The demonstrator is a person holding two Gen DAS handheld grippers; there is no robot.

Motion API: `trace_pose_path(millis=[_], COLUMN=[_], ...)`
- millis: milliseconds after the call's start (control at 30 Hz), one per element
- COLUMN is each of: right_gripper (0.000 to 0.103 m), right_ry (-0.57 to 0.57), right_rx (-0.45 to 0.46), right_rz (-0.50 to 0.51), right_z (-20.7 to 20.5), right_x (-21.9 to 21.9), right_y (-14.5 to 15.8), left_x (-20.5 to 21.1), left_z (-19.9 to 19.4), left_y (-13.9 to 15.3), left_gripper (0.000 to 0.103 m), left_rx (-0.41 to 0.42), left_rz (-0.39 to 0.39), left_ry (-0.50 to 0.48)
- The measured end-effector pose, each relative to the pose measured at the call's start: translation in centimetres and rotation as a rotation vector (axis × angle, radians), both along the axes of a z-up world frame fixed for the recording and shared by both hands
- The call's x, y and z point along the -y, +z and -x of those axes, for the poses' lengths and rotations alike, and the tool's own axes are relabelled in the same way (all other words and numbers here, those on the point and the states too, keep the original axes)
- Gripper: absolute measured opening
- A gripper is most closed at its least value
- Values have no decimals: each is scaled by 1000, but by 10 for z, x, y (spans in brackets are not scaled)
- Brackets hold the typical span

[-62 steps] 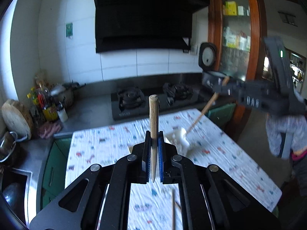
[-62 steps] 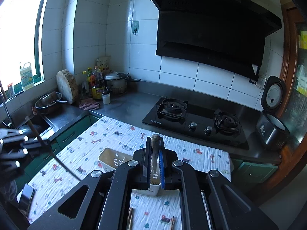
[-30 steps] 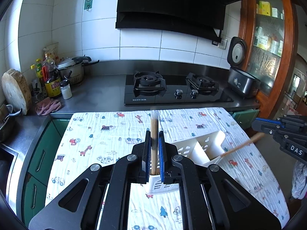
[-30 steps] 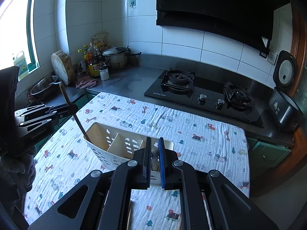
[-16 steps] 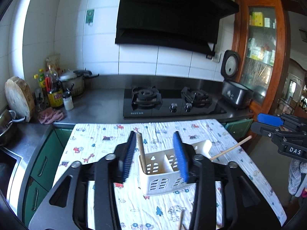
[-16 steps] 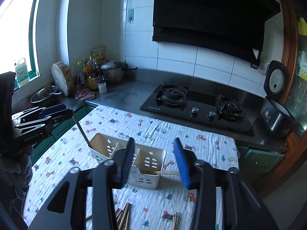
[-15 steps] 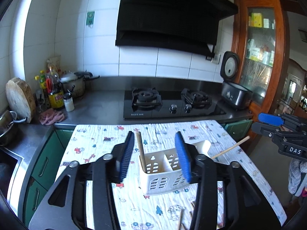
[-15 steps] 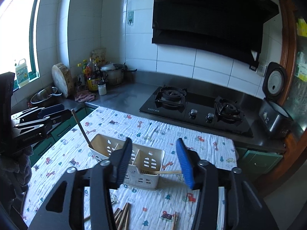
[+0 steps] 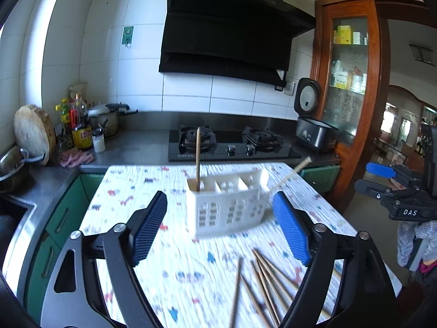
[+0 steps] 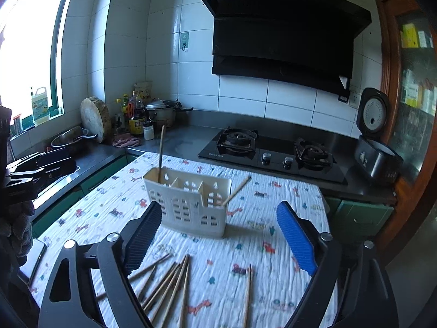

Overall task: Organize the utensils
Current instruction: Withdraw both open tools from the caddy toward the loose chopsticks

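A white slotted utensil caddy (image 9: 228, 201) (image 10: 188, 205) stands on the patterned tablecloth. One wooden chopstick (image 9: 197, 158) (image 10: 161, 153) stands upright in its left compartment. Another chopstick (image 9: 291, 173) (image 10: 237, 190) leans out of its right compartment. Several loose chopsticks (image 9: 262, 284) (image 10: 166, 281) lie on the cloth in front of the caddy. My left gripper (image 9: 220, 228) is open and empty, back from the caddy. My right gripper (image 10: 218, 235) is open and empty, over the loose chopsticks. Each gripper also shows at the edge of the other's view (image 9: 396, 188) (image 10: 35, 169).
The cloth-covered table (image 10: 284, 213) sits in front of a steel counter with a gas hob (image 10: 273, 150). A rice cooker (image 10: 377, 147) stands at the right. Bottles, a pot and a chopping block (image 10: 95, 120) stand at the left by the sink.
Both grippers were shut on chopsticks, lowered them into the caddy and opened. Since then both have pulled back and opened wider, bringing the loose chopsticks into view.
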State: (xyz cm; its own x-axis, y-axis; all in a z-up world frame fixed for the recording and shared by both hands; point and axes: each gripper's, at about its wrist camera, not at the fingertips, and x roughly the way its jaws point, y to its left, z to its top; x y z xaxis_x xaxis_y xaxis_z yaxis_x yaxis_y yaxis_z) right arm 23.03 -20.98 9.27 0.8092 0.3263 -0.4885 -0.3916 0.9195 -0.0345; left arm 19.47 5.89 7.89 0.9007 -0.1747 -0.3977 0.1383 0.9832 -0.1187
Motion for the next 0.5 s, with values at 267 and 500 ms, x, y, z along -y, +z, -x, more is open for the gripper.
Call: trace_pose_path(millis=[267,500], right_gripper=[89,89], right_ry=[-56,-106], right_rx=[-51,-114], right_rz=[26,85], right_z=[44,73], right_x=[22,37], right_y=[-60,-117], left_x=[3,-3], left_z=[36,54], left_y=[-57,-99], left_gripper=[84,84], left_rx=[-87,-169], left_rz=[-6,7], left_ry=[18,57])
